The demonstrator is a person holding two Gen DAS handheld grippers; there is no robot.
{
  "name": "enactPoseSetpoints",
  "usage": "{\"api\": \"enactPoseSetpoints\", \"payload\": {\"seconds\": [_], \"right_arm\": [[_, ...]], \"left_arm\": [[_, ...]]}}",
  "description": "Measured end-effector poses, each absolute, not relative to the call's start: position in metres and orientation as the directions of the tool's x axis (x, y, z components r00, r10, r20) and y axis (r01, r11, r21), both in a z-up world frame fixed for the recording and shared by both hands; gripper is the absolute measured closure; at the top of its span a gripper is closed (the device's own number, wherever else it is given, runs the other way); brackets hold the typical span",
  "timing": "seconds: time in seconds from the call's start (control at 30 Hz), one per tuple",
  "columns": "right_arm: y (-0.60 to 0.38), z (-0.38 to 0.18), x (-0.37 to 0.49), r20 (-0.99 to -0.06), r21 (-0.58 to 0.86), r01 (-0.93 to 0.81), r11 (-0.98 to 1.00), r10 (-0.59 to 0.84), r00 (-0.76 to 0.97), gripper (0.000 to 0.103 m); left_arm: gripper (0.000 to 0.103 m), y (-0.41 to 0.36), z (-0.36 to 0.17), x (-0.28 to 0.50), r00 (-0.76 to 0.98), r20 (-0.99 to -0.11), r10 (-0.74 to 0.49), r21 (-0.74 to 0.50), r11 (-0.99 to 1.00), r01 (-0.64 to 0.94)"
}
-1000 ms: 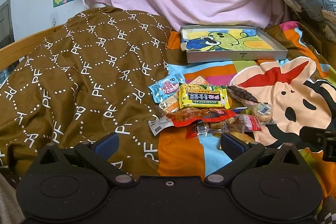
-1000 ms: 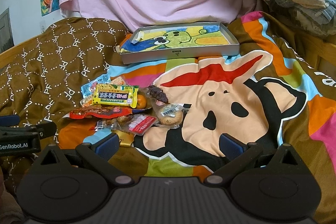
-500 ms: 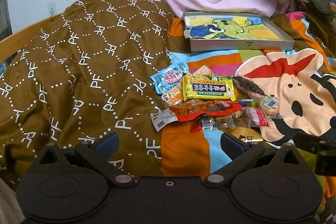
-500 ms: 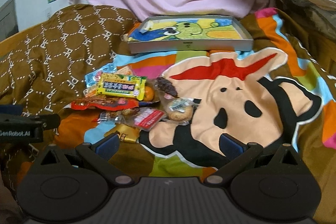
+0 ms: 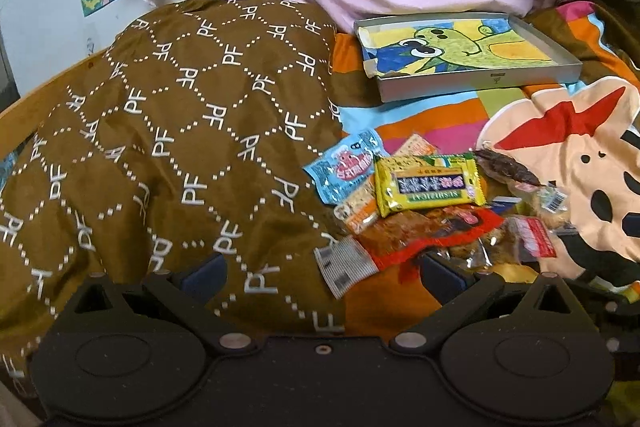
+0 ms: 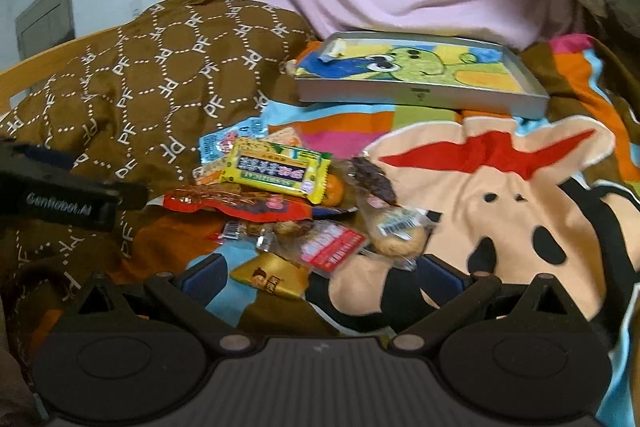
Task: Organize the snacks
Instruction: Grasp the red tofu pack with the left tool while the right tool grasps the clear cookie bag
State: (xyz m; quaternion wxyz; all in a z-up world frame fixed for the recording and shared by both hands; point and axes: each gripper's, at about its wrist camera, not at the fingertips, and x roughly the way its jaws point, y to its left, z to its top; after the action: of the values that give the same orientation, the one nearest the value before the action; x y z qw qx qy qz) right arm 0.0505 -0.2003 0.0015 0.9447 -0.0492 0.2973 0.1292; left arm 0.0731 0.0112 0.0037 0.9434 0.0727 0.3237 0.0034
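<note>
Both grippers hang over a bed with their jaws spread wide and nothing between them. The left gripper [image 5: 322, 271] sits over the brown quilt [image 5: 160, 147], at the near left edge of the snack pile [image 5: 420, 203]. The right gripper [image 6: 322, 273] is at the pile's near edge, a gold packet [image 6: 272, 277] just ahead of its left finger. In the pile, a yellow packet [image 6: 276, 171] lies on top, a red packet [image 6: 236, 205] nearer, a cookie [image 6: 396, 235] to the right. Farther off, a shallow grey tray [image 6: 420, 95] with a cartoon lining rests on the colourful blanket [image 6: 520, 207].
</note>
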Motion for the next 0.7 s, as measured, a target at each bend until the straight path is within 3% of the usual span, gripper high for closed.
{"api": "enactPoseSetpoints", "payload": {"seconds": [0.27, 0.7], "right_arm": [[-0.191, -0.003, 0.064, -0.575, -0.064, -0.322, 0.945, 0.229, 0.785, 0.000], [-0.182, -0.015, 0.072, -0.622, -0.065, -0.404, 0.913, 0.280, 0.731, 0.000]], "left_arm": [[0.001, 0.012, 0.001, 0.101, 0.798, -0.602, 0.019, 0.176, 0.978, 0.109], [0.001, 0.023, -0.016, 0.136, 0.734, -0.639, -0.231, 0.129, 0.908, 0.399]]}}
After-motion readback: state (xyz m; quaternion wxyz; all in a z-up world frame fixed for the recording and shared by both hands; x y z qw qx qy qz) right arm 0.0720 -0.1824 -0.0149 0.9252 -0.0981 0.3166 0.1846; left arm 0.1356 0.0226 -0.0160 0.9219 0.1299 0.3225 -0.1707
